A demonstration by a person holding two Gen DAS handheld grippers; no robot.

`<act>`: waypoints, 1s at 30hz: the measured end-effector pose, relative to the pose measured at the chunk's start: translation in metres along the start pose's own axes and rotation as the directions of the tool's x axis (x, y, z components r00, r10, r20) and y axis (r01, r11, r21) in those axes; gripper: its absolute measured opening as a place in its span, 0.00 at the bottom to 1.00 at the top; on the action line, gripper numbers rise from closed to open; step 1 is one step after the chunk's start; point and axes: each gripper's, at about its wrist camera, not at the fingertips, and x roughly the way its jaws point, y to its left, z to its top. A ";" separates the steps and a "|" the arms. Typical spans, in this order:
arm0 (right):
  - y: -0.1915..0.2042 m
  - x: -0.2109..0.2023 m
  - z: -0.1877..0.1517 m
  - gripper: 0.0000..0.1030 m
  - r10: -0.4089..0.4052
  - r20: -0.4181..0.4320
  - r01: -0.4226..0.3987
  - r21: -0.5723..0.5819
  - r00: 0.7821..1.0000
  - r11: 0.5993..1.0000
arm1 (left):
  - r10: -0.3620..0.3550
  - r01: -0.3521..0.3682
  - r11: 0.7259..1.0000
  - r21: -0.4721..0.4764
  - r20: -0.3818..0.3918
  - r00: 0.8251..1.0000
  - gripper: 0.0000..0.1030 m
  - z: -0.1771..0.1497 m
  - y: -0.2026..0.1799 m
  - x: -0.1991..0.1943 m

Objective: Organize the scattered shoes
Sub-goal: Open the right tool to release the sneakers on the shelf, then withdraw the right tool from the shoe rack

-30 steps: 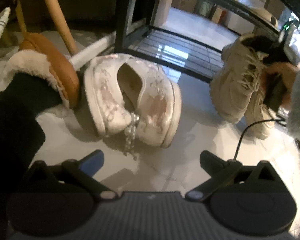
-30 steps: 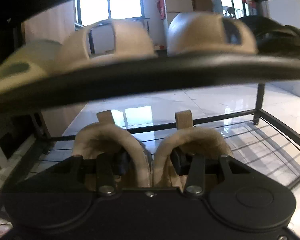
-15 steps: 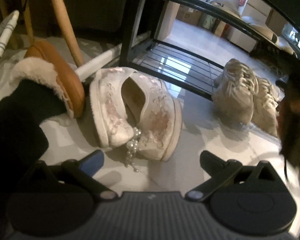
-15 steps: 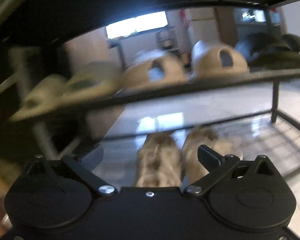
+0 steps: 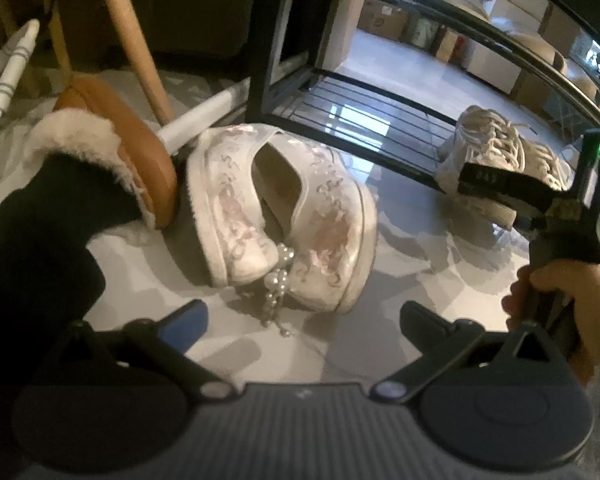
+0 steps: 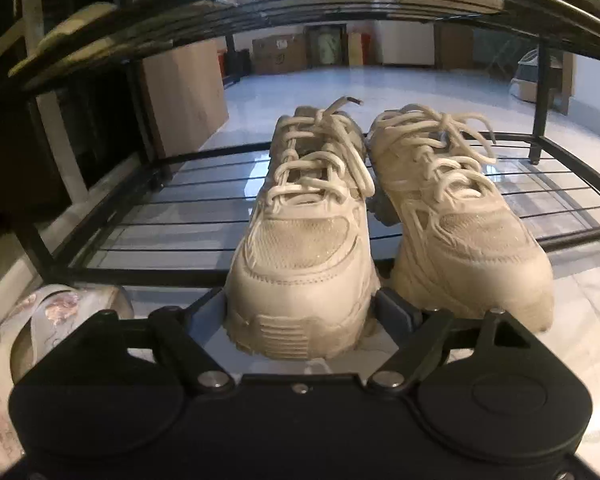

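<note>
The shiny floor (image 5: 400,216) holds white flowered shoes (image 5: 284,216) — the rack's bottom shelf (image 6: 204,220) holds beige sneakers (image 6: 380,216).

Ahead of my right claw: beige sneakers (image 6: 300,264), mesh toes w/ smooth leather-look trim, on matt black metal wire rack (image 6: 172,216). Floor (image 5: 404,224) glossy tile; slipper (image 5: 112,148) fur-lined.

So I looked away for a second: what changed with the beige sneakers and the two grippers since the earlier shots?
The right gripper let go of the beige sneakers and backed out of the shoe rack; its open fingers now flank one sneaker's toe. The pair stands on the bottom shelf, toes over the front edge. The left gripper stayed open over the white embroidered shoes, which haven't moved.
</note>
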 end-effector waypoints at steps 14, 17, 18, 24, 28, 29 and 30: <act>0.005 0.063 0.029 0.82 -0.072 0.008 0.072 -0.085 0.997 0.994 | -0.010 0.010 1.000 -0.005 -0.006 1.000 0.99 -0.001 -0.002 0.000; 0.005 0.028 0.015 0.94 0.034 0.010 -0.032 -0.149 0.999 0.988 | -0.013 0.013 1.000 -0.007 -0.008 1.000 0.99 -0.001 -0.002 0.000; 0.005 0.009 0.010 0.94 0.065 0.036 -0.056 -0.196 0.997 0.979 | -0.015 0.014 1.000 -0.008 -0.009 1.000 0.99 -0.001 -0.002 0.000; -0.015 -0.060 0.005 1.00 -0.109 0.255 0.222 -0.472 0.961 0.853 | -0.025 0.025 1.000 -0.001 -0.002 1.000 0.99 -0.003 -0.005 0.000; -0.059 -0.041 0.014 0.89 -0.216 0.071 0.226 -0.385 0.974 0.895 | -0.017 0.017 1.000 0.003 -0.007 1.000 0.99 -0.003 -0.005 0.002; -0.071 -0.035 0.016 0.76 -0.215 0.009 0.206 -0.330 0.977 0.921 | -0.015 0.016 1.000 0.004 -0.009 1.000 0.99 -0.003 -0.005 0.003; -0.082 -0.030 0.019 0.73 -0.184 -0.037 0.168 -0.260 0.982 0.951 | -0.014 0.014 1.000 0.005 -0.010 1.000 0.99 -0.003 -0.005 0.004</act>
